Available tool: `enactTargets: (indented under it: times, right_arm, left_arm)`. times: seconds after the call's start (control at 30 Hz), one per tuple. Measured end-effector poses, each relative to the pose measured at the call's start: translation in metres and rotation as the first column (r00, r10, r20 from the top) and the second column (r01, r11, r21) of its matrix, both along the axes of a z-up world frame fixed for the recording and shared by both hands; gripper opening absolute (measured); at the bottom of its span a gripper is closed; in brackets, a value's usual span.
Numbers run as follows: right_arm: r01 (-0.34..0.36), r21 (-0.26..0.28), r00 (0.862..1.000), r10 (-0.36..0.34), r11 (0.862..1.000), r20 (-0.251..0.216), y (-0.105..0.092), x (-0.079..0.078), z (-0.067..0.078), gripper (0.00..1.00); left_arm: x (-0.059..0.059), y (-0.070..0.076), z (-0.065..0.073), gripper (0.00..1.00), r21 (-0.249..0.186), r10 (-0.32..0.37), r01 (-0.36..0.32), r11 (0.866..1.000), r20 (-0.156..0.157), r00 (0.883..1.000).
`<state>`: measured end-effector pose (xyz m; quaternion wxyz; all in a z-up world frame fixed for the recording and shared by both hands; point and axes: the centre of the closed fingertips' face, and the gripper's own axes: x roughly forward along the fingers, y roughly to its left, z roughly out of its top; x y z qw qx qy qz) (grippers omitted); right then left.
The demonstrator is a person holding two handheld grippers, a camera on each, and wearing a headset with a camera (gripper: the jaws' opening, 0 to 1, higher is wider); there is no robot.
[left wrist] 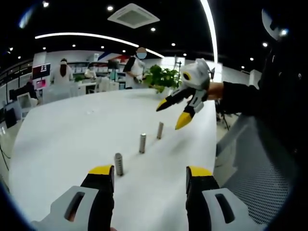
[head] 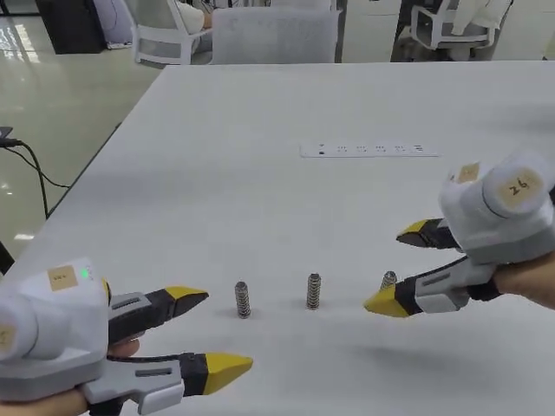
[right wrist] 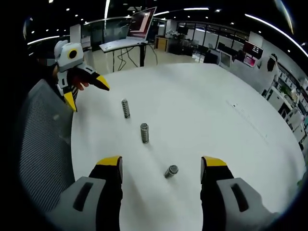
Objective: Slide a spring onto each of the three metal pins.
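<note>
Three short metal pins stand in a row on the white table (head: 260, 191), each with a coiled spring around it: the left pin (head: 243, 300), the middle pin (head: 313, 291) and the right pin (head: 388, 280). My left gripper (head: 212, 331) is open and empty, hovering just left of the row; its own view shows the pins (left wrist: 142, 143) ahead of its yellow tips. My right gripper (head: 396, 269) is open and empty, its jaws standing either side of the right pin (right wrist: 171, 171). That pin's base is hidden behind the lower finger in the head view.
A flat white strip (head: 368, 150) lies farther back on the table. Office chairs (head: 273, 35) stand along the far edge. The table's left edge (head: 78, 182) drops to a floor with a cable. A mesh chair (right wrist: 43, 144) sits by the near edge.
</note>
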<state>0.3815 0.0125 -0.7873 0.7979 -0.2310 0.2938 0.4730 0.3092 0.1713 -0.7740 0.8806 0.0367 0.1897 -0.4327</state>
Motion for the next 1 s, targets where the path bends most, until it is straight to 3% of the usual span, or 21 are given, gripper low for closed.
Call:
enactTargets:
  times: [0.37, 0.7, 1.0]
  right_arm:
    - [0.030, 0.046, 1.000, -0.030, 0.998, -0.005, -0.014, -0.011, -0.007, 0.66]
    - [0.031, 0.116, 0.999, -0.034, 0.993, 0.021, -0.017, -0.021, -0.007, 0.67]
    - [0.039, 0.134, 0.999, -0.043, 0.990, 0.025, -0.017, -0.028, -0.016, 0.68]
  left_arm:
    - [-0.001, 0.000, -0.001, 0.56, -0.004, 0.004, -0.005, 1.000, -0.008, 1.000]
    - [-0.001, 0.002, -0.005, 0.57, -0.013, 0.022, -0.023, 1.000, -0.015, 1.000]
    - [0.003, 0.006, -0.009, 0.60, -0.032, 0.062, -0.063, 0.997, -0.018, 0.998]
